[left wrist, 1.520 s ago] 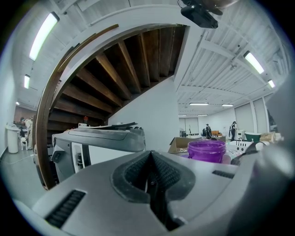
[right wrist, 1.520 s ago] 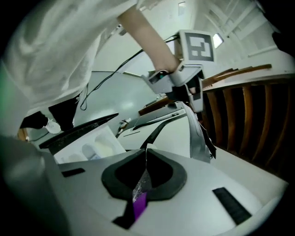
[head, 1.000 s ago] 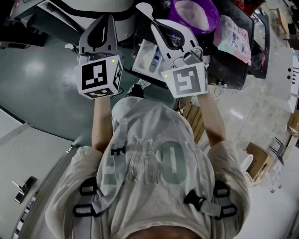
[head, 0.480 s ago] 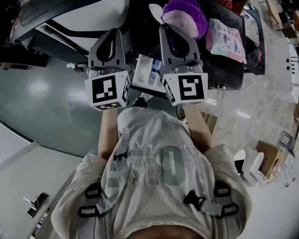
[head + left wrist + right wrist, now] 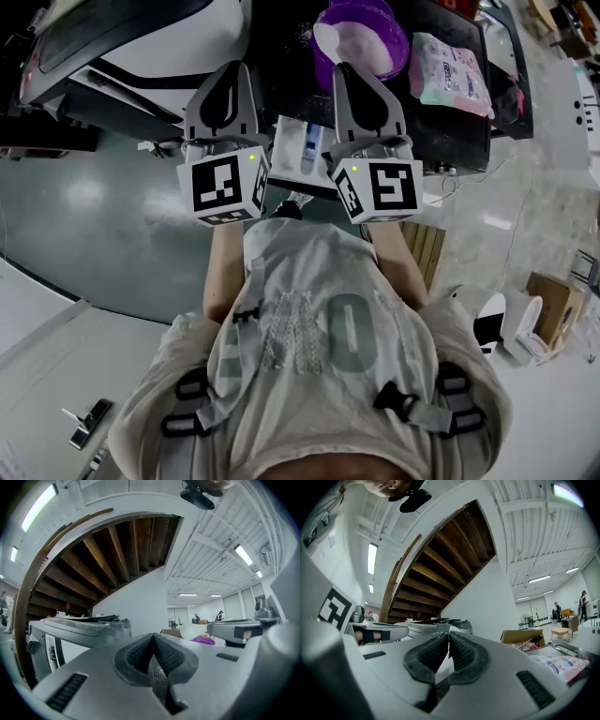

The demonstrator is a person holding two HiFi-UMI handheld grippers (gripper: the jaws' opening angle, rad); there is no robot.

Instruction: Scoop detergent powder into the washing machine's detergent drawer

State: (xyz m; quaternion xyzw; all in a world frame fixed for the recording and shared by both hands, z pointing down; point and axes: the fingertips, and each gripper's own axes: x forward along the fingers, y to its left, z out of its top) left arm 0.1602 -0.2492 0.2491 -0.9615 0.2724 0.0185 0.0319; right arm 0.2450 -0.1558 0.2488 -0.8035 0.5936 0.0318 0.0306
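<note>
— Detergent powder (image 5: 370, 47) where?
— In purple tub (image 5: 403, 42), just beyond open detergent drawer (image 5: 298, 150).
— And now?
— Pinching white scoop (image 5: 326, 37) in right hand-held gripper (image 5: 345, 67); left hand-held gripper (image 5: 228, 67) pressed together, empty. Dip bowl, lift level.

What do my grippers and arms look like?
The left gripper and right gripper are grey, tapering to jaws with dark ribbed pads. Each carries a white cube with black square markers and a small green light. The top is pale, short-sleeved, crossed by grey harness straps.
</note>
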